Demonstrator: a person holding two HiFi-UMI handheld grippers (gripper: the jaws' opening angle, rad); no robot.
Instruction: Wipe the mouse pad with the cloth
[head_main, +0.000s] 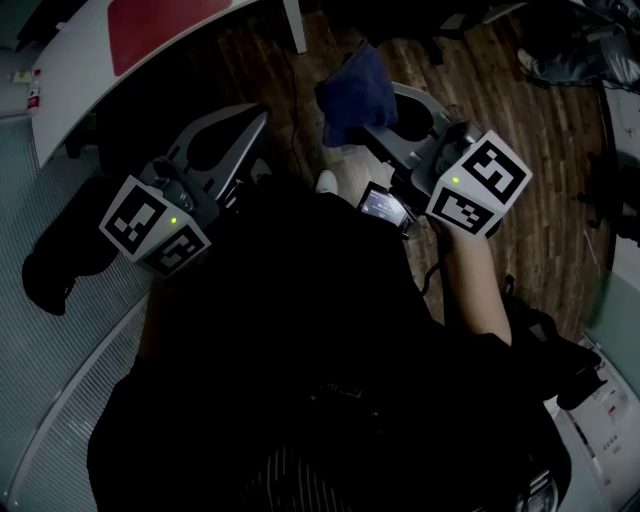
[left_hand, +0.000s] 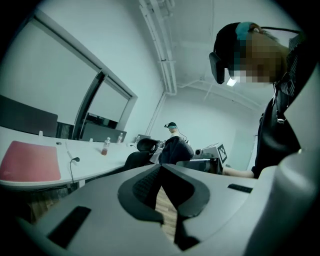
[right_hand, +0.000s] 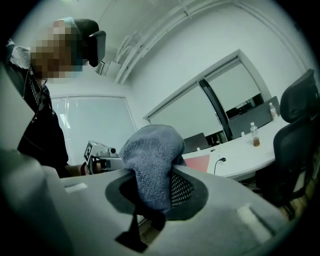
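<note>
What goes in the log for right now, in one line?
wipe: not yet begun | right gripper: shut on cloth | left gripper: shut, empty | mouse pad: on desk, untouched

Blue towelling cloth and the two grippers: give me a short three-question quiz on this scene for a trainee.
1. True or false: the right gripper is shut on the blue towelling cloth.
2. Where does the flat red mouse pad lie? A, on the white curved desk; B, on the wooden floor; C, on the black chair.
3. Fill the gap: the left gripper has its jaws ____, with nothing between them.
Key: 1 true; 2 A; 3 together.
</note>
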